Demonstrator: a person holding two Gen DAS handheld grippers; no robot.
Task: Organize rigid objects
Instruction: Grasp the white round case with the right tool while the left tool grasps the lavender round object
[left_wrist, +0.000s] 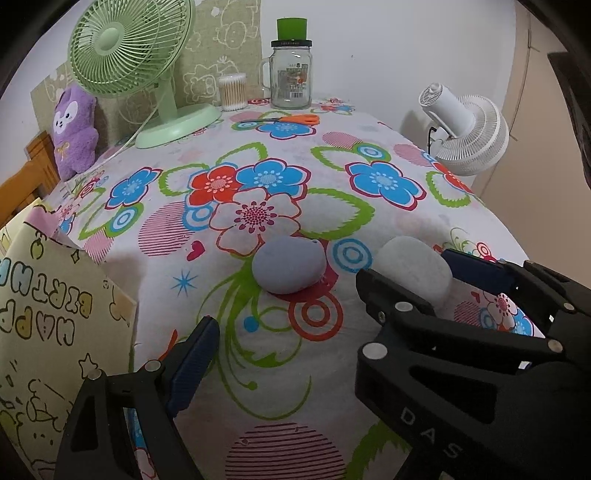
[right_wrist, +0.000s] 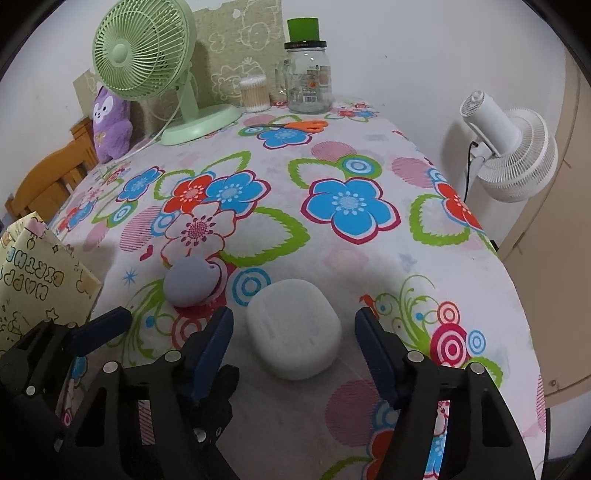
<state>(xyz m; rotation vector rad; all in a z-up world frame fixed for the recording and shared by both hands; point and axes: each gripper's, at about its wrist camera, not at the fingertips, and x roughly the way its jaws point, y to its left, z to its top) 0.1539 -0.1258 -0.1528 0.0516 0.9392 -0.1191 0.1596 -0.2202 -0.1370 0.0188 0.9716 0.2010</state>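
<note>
Right gripper (right_wrist: 293, 332) spread, straddling white case (right_wrist: 293, 328) on flowered cloth (right_wrist: 332, 258), pads not touching. Left gripper (right_wrist: 153, 321) spread, empty, near grey case (right_wrist: 190, 282) just beyond. Step: grasp approach. Next: clamp squarely, lift.
</note>
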